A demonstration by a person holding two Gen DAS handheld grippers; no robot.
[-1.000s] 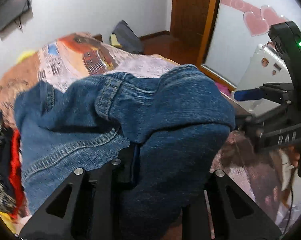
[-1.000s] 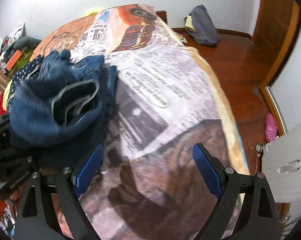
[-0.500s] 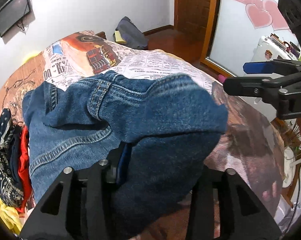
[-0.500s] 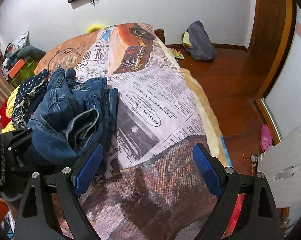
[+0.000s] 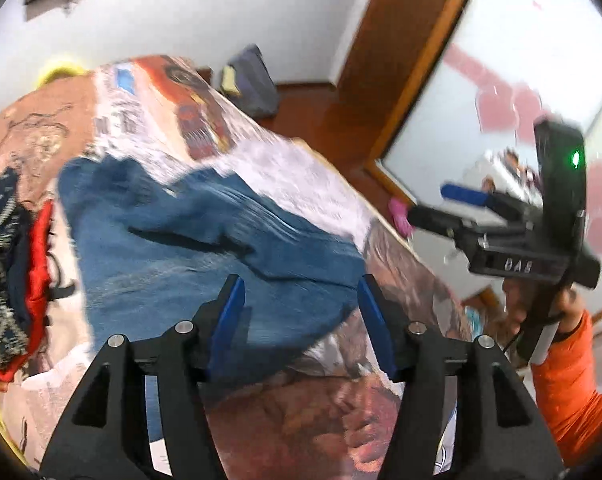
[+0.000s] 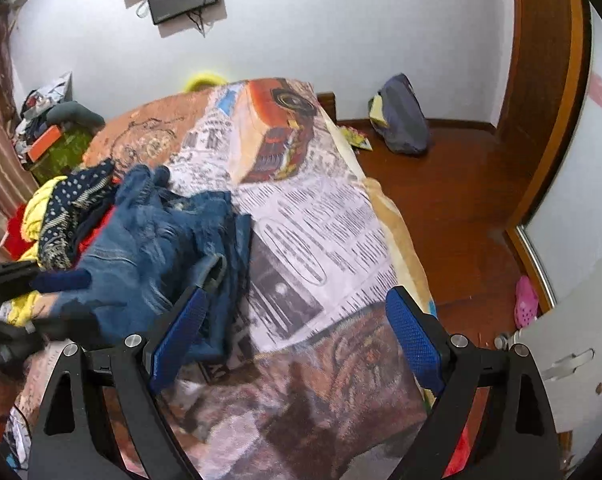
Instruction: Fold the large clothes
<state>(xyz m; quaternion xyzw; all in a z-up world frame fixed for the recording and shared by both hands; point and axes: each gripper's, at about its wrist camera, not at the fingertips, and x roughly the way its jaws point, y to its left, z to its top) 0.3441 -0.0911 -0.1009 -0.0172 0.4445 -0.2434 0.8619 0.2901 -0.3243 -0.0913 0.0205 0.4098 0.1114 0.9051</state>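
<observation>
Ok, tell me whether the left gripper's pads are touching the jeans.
Apart. In the left wrist view the left gripper, its jaws just opened, stands clear above the jeans; both blue pads are bare, with nothing pinched between them.

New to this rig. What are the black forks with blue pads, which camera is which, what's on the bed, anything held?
No robot: a person holds a two-finger gripper in each hand, each with a fisheye camera looking along its fingers. The left view shows the left gripper, with the right gripper and an orange sleeve at the side. The right view shows the right gripper's own forks. On the printed bedspread lie blue jeans beside a pile of clothes. The left jaws have just been opening and no longer pinch the denim; the right ones stand open. Nothing is held.
</observation>
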